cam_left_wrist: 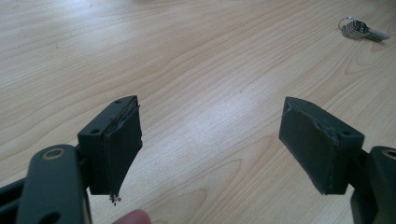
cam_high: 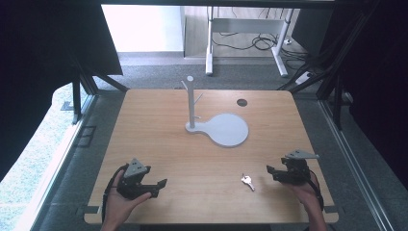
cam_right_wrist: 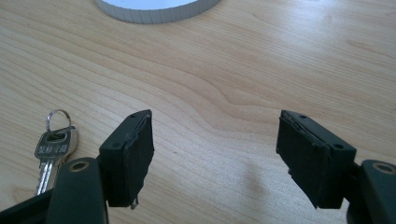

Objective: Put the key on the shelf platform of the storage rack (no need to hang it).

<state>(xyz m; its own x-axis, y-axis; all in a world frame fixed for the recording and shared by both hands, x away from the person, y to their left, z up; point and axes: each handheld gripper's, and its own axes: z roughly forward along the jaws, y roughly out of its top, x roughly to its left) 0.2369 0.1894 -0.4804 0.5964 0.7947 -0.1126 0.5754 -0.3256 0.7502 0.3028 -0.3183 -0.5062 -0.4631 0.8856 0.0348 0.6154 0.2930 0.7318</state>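
Note:
A silver key on a small ring lies on the wooden table near the front, right of centre. It shows at the top right of the left gripper view and at the lower left of the right gripper view. A white stand with a round base and an upright post with pegs rises mid-table. My left gripper rests open at the front left, jaws wide apart over bare wood. My right gripper is open at the front right, just right of the key.
A dark round hole sits in the tabletop at the back right. The white base's rim shows at the top of the right gripper view. Beyond the table are grey carpet, desk legs and cables.

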